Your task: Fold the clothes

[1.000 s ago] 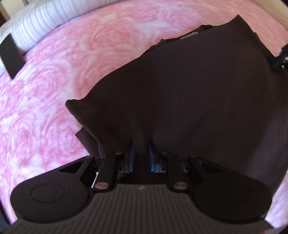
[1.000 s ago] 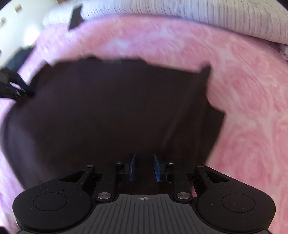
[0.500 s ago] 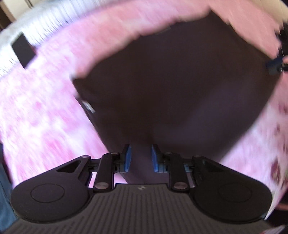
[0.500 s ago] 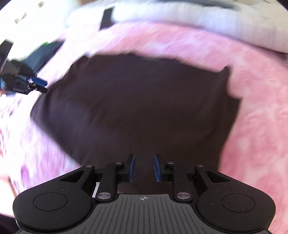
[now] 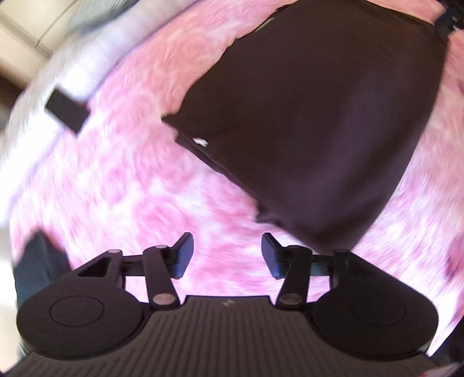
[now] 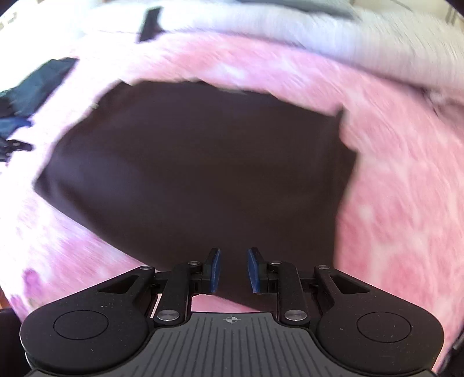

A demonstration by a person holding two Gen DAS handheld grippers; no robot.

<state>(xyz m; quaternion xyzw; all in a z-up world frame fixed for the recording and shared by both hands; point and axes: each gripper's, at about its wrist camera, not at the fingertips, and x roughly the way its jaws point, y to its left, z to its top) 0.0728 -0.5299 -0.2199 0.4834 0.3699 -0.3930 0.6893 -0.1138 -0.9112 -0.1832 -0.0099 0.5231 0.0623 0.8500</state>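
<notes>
Dark maroon shirt is lying folded on the pink rose blanket. The left gripper and right gripper are opening, gripping nothing; they should be lifting clear without snagging the near hem.

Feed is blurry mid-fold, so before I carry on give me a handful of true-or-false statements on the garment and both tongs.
1. The dark garment lies on a pink floral blanket. True.
2. The left tongs grip the garment's edge. False: their jaws are opening with only blanket between them; the garment sits up and to the right.
3. The right tongs are over the garment's near edge. True; their jaws are opening, pads clear of the cloth.
4. The garment is bright yellow. False: it is very dark, brownish-black.
5. A pale striped cover lies beyond the blanket. True.
</notes>
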